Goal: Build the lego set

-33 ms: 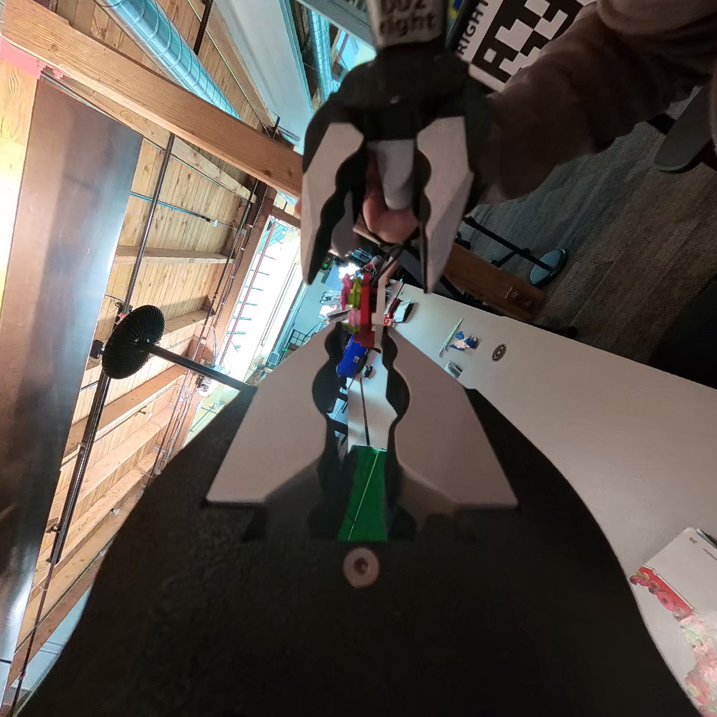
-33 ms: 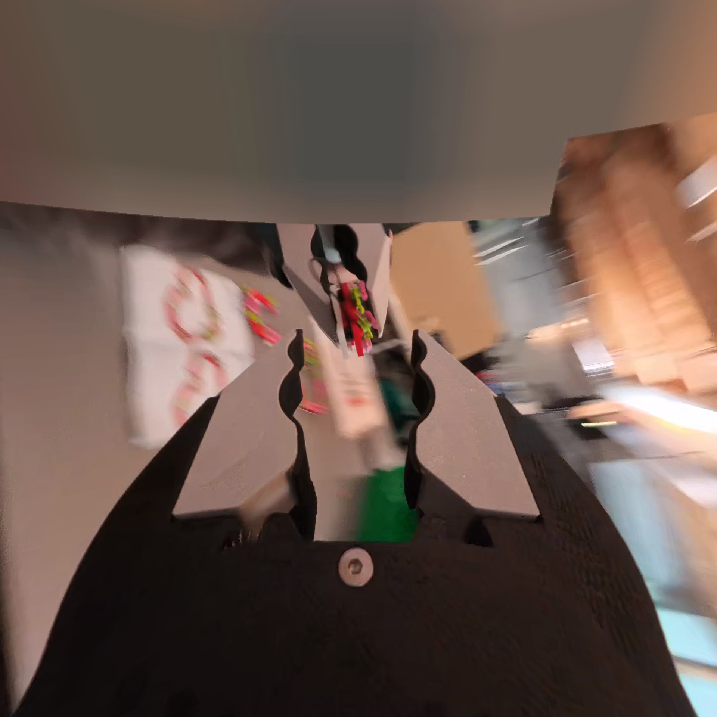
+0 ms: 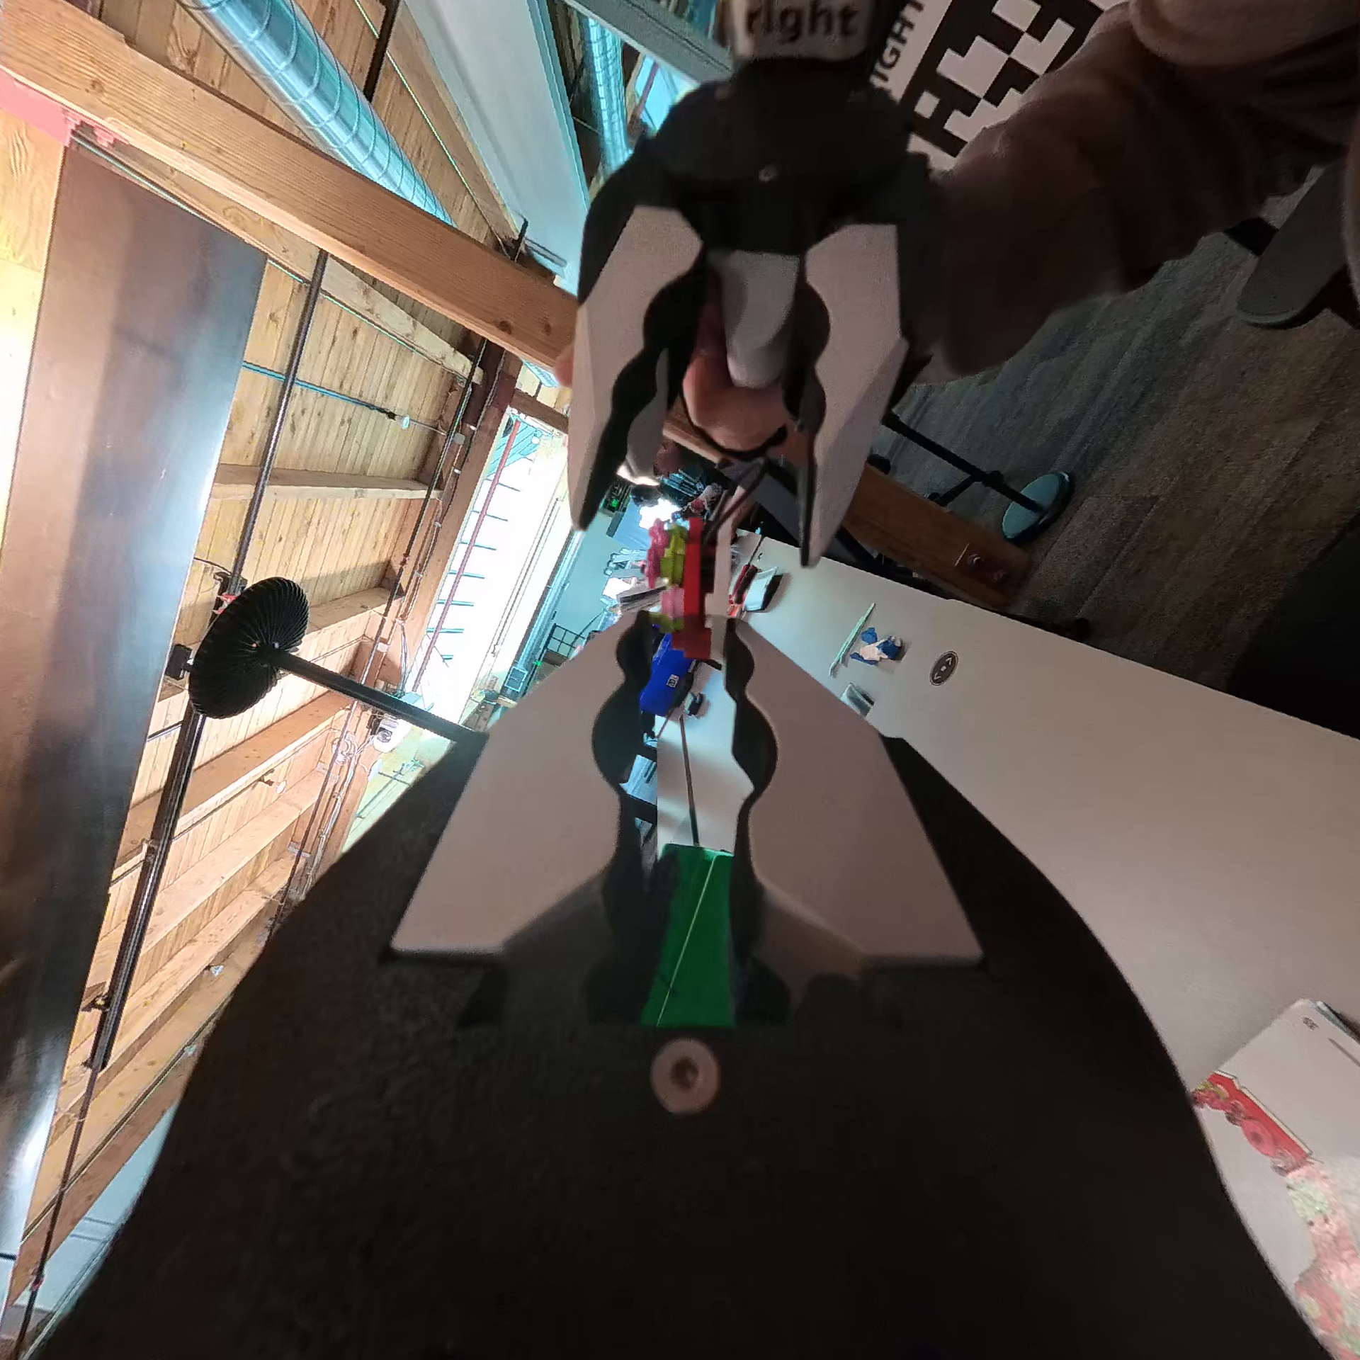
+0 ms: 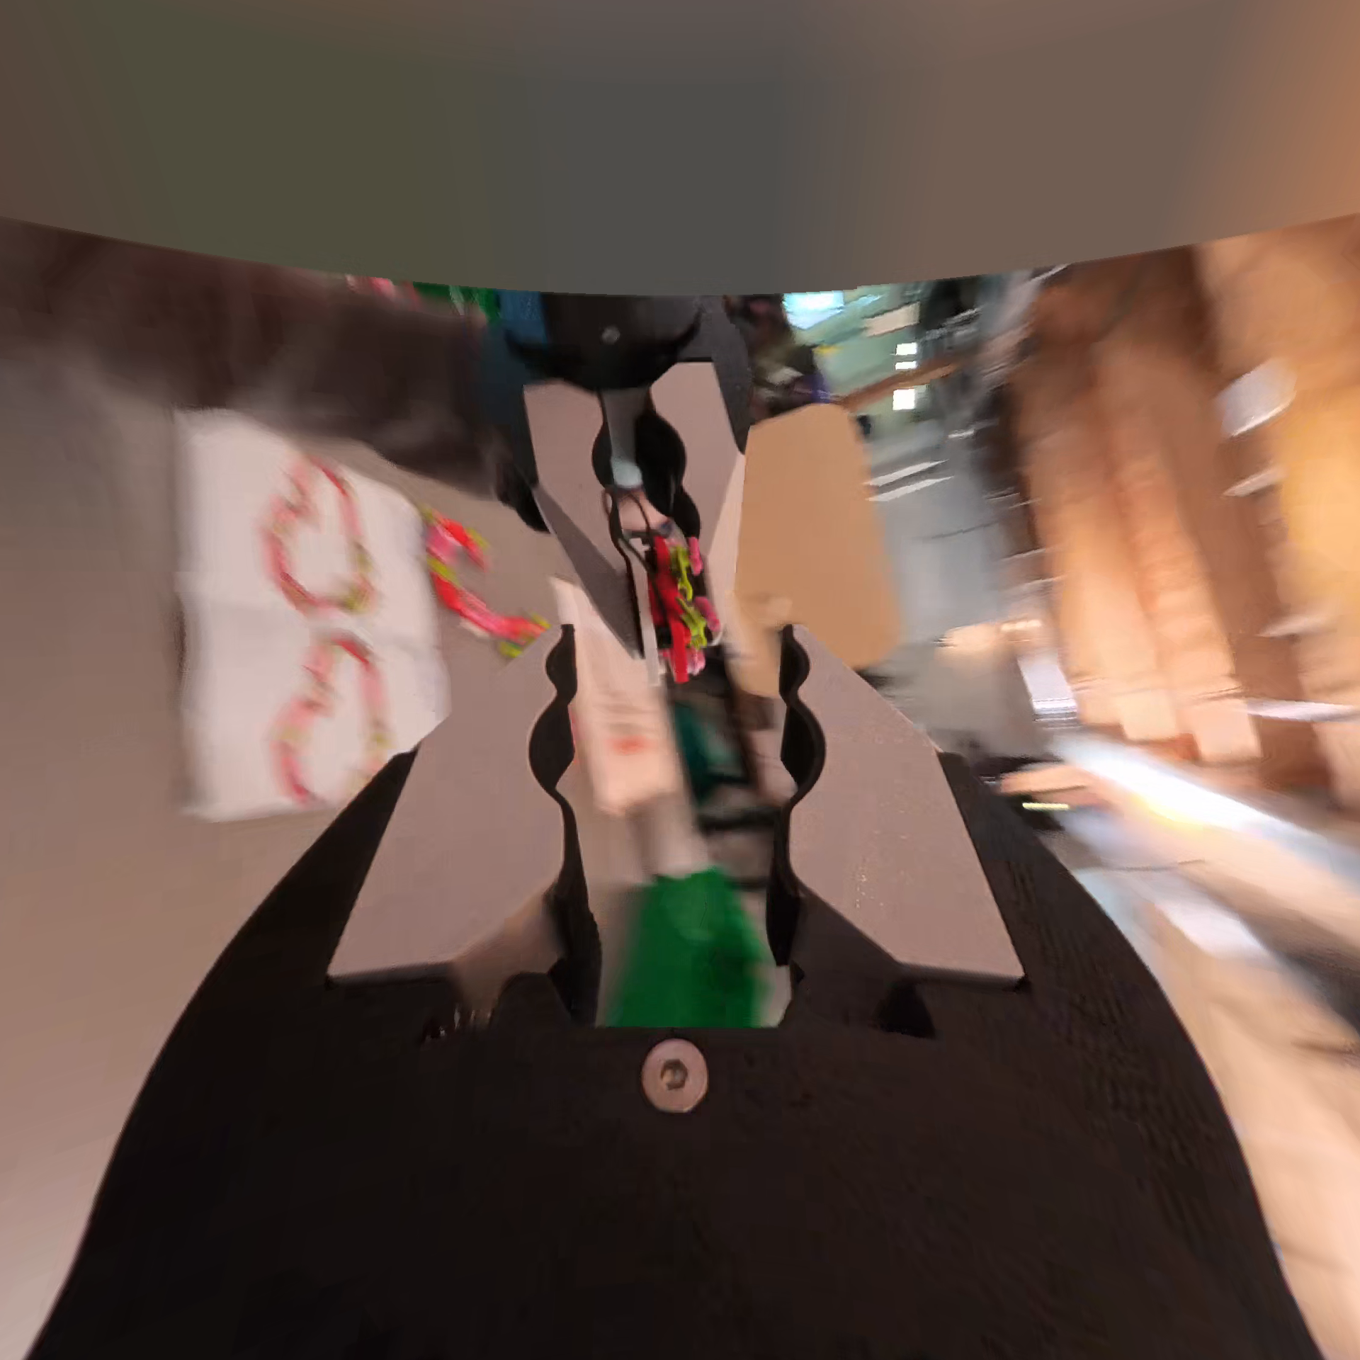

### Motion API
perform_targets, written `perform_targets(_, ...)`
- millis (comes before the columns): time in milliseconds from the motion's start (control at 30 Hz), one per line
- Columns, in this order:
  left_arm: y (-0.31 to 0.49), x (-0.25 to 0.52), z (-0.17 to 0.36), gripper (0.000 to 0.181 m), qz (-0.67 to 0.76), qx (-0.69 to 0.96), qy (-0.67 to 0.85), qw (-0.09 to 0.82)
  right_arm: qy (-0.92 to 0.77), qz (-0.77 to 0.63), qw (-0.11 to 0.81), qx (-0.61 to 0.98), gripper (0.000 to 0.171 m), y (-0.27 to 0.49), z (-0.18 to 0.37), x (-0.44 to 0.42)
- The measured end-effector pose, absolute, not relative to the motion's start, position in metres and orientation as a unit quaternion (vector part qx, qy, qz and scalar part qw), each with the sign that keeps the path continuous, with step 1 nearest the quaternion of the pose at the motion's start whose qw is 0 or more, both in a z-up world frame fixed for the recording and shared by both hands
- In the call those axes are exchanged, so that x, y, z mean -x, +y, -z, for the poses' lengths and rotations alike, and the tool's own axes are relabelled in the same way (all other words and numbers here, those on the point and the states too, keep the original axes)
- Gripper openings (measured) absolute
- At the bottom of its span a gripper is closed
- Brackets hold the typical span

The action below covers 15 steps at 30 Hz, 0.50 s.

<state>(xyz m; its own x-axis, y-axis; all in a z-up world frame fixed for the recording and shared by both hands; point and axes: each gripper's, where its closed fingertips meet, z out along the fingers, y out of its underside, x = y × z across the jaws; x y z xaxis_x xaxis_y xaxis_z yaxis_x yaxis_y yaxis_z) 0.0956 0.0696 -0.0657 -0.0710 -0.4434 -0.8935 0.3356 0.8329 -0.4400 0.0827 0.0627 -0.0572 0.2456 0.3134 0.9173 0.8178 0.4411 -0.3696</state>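
My left gripper (image 3: 684, 625) is shut on a small lego assembly (image 3: 681, 581) of red, pink and lime pieces, held up in the air above the white table (image 3: 1104, 773). My right gripper (image 3: 699, 533) faces it from above, jaws open and empty, tips on either side of the assembly without touching it. In the blurred right wrist view my right gripper (image 4: 677, 633) is open, and the left gripper's fingers (image 4: 581, 515) hold the assembly (image 4: 677, 611) just beyond its tips.
An instruction booklet (image 3: 1310, 1177) lies on the table, also in the right wrist view (image 4: 309, 611), with loose red and pink lego pieces (image 4: 471, 581) beside it. A blue object (image 3: 662, 681) and small items (image 3: 876, 647) sit farther along.
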Motion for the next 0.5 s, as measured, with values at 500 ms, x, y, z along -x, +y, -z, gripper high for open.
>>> perform_targets(500, 0.0685, -0.0970, 0.0691, 0.017, 0.288, 0.040, 0.681, 0.672, -0.618, 0.350, 0.567, 0.417, 0.033, 0.0661, 0.0657, -0.0765)
